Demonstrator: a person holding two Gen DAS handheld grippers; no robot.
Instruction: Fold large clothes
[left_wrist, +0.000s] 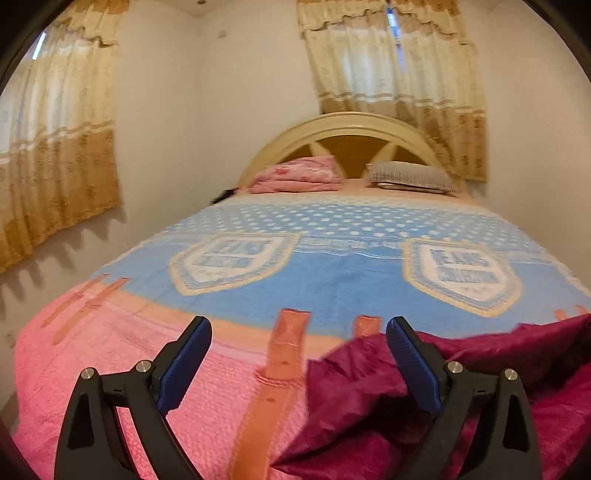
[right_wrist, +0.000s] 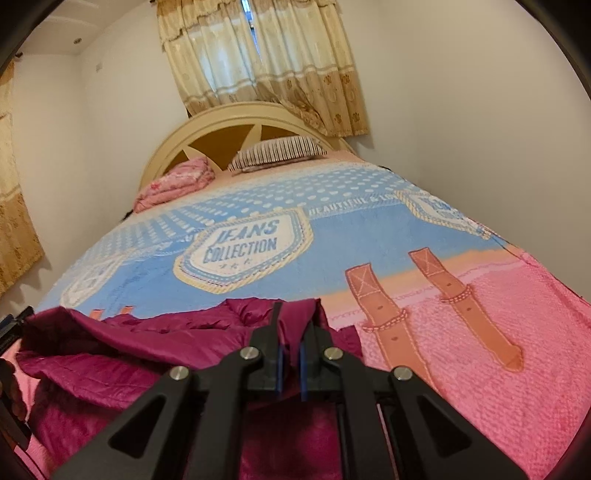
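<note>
**A:** The maroon quilted garment (right_wrist: 122, 354), where does it lie?

**B:** Bunched up at the near end of the bed (left_wrist: 332, 280), on the pink part of the blanket (right_wrist: 498, 332). From my left wrist view it heaps to the right; from my right wrist view it spreads left and under the claw.

**A:** Start with the big things around it.

**B:** The bed fills the room between two pale walls. Its blanket is blue with dots and "JEANS COLLECTION" badges farther up, pink near me, with orange strap prints (right_wrist: 373, 306) crossing the border. Behind it stands an arched cream headboard (left_wrist: 354, 129). Gold curtains (left_wrist: 399, 81) hang over the headboard, and a second set (left_wrist: 55, 147) hangs on the left wall.

**A:** Smaller things?

**B:** A folded pink cloth (left_wrist: 299, 175) and a striped pillow (left_wrist: 410, 177) lie side by side at the headboard, well apart from the garment.

**A:** Your claws?

**B:** My left claw (left_wrist: 299, 336) gapes wide and grips nothing; its right finger stands before the garment's edge. My right claw (right_wrist: 291, 332) is clamped tight on a raised fold of the garment.

**A:** Anything in the way?

**B:** Only the garment's own rumpled folds.
</note>
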